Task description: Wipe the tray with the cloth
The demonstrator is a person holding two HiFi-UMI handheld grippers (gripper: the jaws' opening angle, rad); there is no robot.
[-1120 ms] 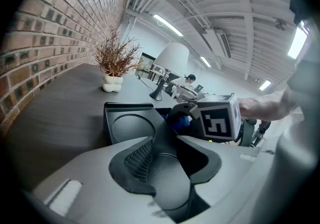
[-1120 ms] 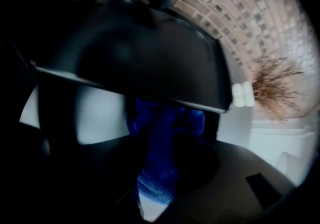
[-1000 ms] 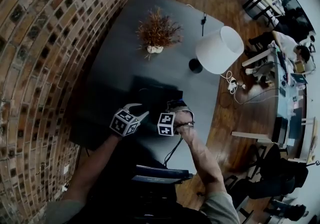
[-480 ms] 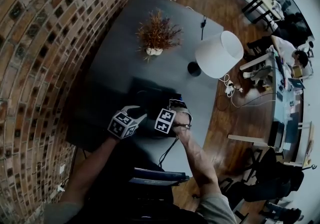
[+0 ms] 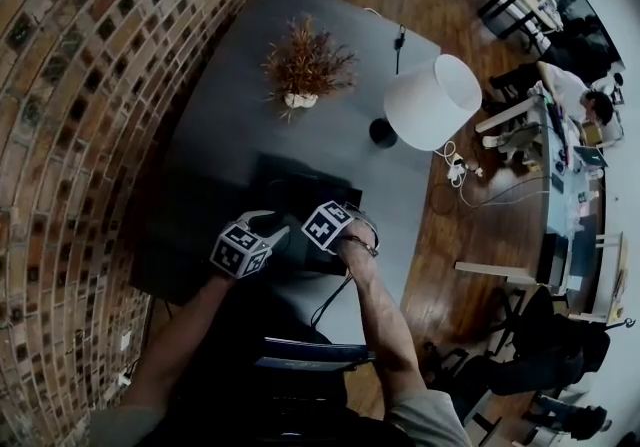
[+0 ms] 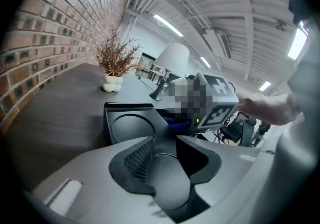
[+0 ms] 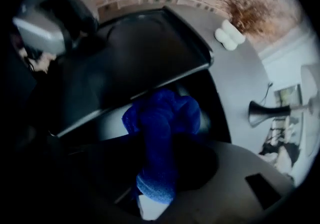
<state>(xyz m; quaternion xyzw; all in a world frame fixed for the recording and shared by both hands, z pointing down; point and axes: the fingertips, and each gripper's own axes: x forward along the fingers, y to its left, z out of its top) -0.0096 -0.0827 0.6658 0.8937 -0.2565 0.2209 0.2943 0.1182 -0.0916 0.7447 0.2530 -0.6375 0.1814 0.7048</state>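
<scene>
A dark tray (image 5: 300, 183) lies on the grey table (image 5: 230, 105) near its front edge. In the left gripper view the tray (image 6: 131, 127) shows a round recess. My left gripper (image 5: 272, 227) reaches it from the left, and its jaws (image 6: 165, 165) close on the tray's near rim. My right gripper (image 5: 335, 223) points straight down over the tray's right part, shut on a bunched blue cloth (image 7: 162, 133). The cloth hangs from the jaws (image 7: 160, 168) against the tray's edge (image 7: 150, 57). A bit of blue cloth (image 6: 177, 124) shows under the right gripper's marker cube.
A dried plant in a white pot (image 5: 305, 65) and a lamp with a white shade (image 5: 432, 100) stand at the table's far end. A brick wall (image 5: 70, 135) runs along the left. A dark chair (image 5: 310, 353) is by the near edge. Cables (image 5: 465, 175) lie at right.
My right gripper has rolled about its own axis over the tray, its marker cube now turned and shifted slightly up-left. The left gripper has stayed in place on the tray.
</scene>
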